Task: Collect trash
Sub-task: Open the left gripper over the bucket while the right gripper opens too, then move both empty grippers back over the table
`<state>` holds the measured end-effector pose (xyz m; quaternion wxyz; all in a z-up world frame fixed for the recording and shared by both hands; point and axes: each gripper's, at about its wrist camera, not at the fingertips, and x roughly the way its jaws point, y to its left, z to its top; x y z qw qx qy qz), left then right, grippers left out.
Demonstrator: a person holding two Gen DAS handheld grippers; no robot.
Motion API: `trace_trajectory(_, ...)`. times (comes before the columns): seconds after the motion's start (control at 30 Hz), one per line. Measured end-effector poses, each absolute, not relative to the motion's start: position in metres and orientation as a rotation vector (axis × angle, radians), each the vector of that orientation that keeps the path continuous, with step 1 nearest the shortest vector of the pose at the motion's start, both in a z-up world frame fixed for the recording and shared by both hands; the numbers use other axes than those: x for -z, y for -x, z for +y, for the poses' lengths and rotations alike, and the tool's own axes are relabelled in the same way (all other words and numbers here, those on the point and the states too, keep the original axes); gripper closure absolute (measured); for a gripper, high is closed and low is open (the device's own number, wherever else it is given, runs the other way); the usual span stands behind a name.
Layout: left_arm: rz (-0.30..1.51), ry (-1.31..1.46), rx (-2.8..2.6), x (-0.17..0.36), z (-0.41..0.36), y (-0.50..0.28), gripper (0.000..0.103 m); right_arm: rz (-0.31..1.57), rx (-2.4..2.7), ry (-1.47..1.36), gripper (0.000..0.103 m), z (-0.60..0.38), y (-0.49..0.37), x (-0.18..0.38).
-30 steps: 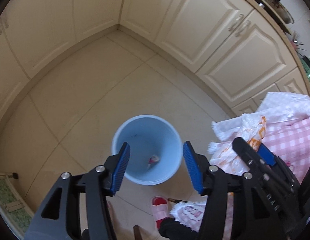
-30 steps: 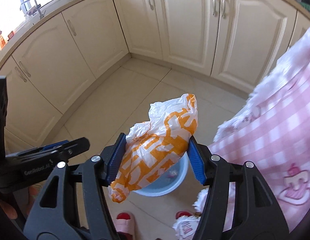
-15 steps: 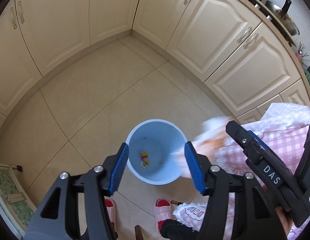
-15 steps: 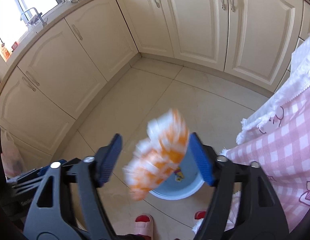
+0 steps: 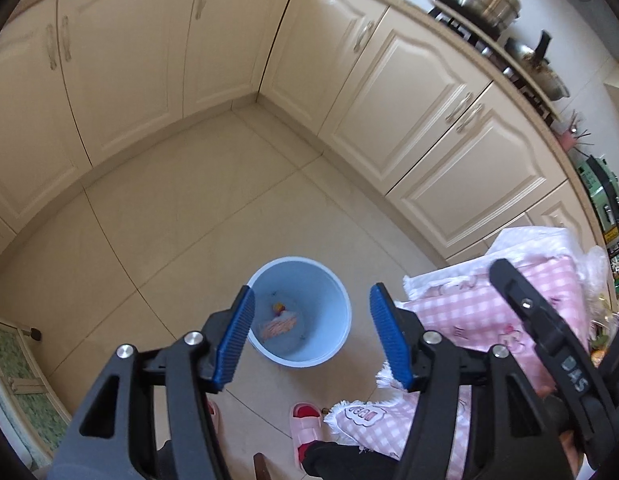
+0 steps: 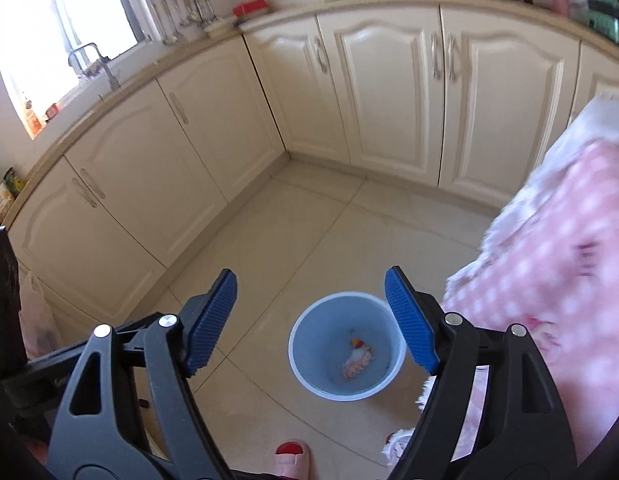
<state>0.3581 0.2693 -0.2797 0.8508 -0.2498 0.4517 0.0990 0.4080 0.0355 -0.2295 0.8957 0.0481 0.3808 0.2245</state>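
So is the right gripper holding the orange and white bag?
No. The right gripper is open and empty, and the orange and white bag lies inside the blue bin.

White letters "DAS", seen upside down, stand on the black right gripper (image 5: 565, 356) in the left wrist view. Lettering on the pink checked cloth's patch (image 5: 359, 414) is unreadable.
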Motion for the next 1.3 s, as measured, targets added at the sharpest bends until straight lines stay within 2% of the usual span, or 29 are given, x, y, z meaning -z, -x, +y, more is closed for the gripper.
trace_trajectory(0.27,0.782,0.464,-0.122,0.190,0.217,-0.304,0.039,0.521,-0.405,-0.070,0.024,-0.026,-0.320,0.132)
trace_trajectory(0.47,0.736,0.375,0.036,0.150,0.137,-0.287,0.037,0.440,-0.271,-0.091,0.021,-0.120,-0.267,0.106)
trace_trajectory(0.7,0.855,0.336,0.334,0.158,0.013,-0.300,0.037,0.488,-0.075,-0.142,0.021,-0.233,-0.238,0.125)
trace_trajectory(0.83,0.901,0.271,0.368,0.166,-0.040,-0.310,0.037,0.575,-0.005,-0.197,0.021,-0.284,-0.245,0.148)
trace_trajectory(1.03,0.908,0.214,0.321,0.176,-0.057,-0.313,0.037,0.699,-0.078,-0.176,0.021,-0.294,-0.282,0.172)
trace_trajectory(1.3,0.944,0.228,0.261,0.186,-0.039,-0.329,0.037,0.842,-0.173,-0.065,0.021,-0.262,-0.334,0.195)
